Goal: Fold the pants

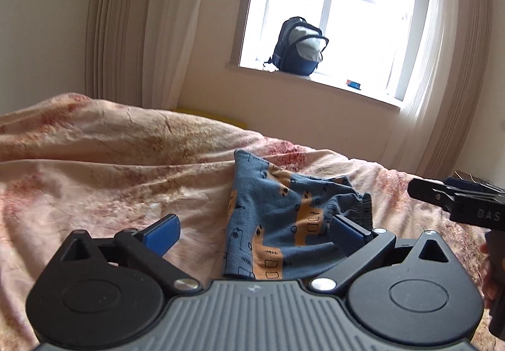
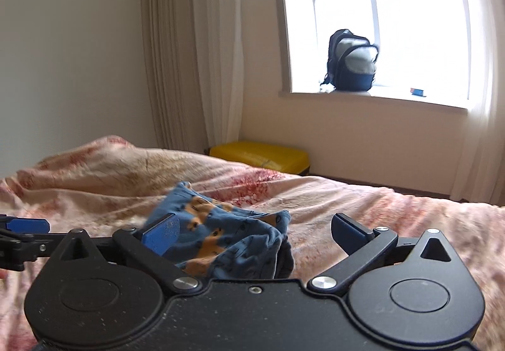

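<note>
Blue patterned pants lying crumpled on pink floral bedspread. Left gripper hovering with fingers spread wide, right blue pad just beside the fabric, gripping nothing. Right gripper likewise spread, pants bunched between its fingers. Backpack sitting on windowsill; yellow suitcase lying beyond the bed.

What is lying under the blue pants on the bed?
The blue pants lie bunched on a pink floral bedcover, which shows all around them. Whatever sits directly beneath the cloth is covered. Both grippers, left and right, are open.
</note>
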Available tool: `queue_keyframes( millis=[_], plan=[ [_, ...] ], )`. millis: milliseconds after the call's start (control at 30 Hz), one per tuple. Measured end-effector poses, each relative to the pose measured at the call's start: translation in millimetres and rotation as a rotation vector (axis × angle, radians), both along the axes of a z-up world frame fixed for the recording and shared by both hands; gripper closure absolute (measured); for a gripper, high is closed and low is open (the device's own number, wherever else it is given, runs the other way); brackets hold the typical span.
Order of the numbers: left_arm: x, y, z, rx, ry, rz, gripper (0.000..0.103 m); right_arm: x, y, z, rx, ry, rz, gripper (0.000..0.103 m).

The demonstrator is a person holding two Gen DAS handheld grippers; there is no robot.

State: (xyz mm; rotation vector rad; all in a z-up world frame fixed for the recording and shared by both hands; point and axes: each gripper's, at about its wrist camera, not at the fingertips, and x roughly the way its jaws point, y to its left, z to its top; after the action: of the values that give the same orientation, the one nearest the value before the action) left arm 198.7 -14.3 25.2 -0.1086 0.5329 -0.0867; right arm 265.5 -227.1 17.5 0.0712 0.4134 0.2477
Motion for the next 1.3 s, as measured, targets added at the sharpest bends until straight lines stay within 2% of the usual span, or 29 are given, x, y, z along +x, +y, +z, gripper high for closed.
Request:
queue_keyframes(
  millis=[167,333,467,567,767,900,1300],
  plan=[
    [-49,-7,10,0.024,-0.067,0.007,0.0,-67,-3,8,0.039,-0.03,-0.027,0.001],
    [-92,-12,7,0.047,-0.124,-0.016,0.0,-123,-4,7,0.049,-0.044,-0.065,0.001],
    [-118,-12,0,0.047,-0.157,-0.023,0.0,-152,-4,4,0.075,-0.034,-0.085,0.001],
    [-129,-10,-10,0.056,-0.145,-0.011,0.0,-168,-2,-2,0.073,-0.043,-0.109,0.001],
    [-136,-5,-32,0.075,-0.113,0.026,0.0,-174,5,-19,0.041,-0.031,-0.125,0.001],
    [-133,2,-43,0.052,-0.074,0.049,0.0,-170,8,-30,0.031,-0.006,-0.121,0.001],
    [-127,3,-51,0.07,-0.056,0.057,0.0,-162,8,-40,0.026,0.03,-0.114,0.001]
  ],
)
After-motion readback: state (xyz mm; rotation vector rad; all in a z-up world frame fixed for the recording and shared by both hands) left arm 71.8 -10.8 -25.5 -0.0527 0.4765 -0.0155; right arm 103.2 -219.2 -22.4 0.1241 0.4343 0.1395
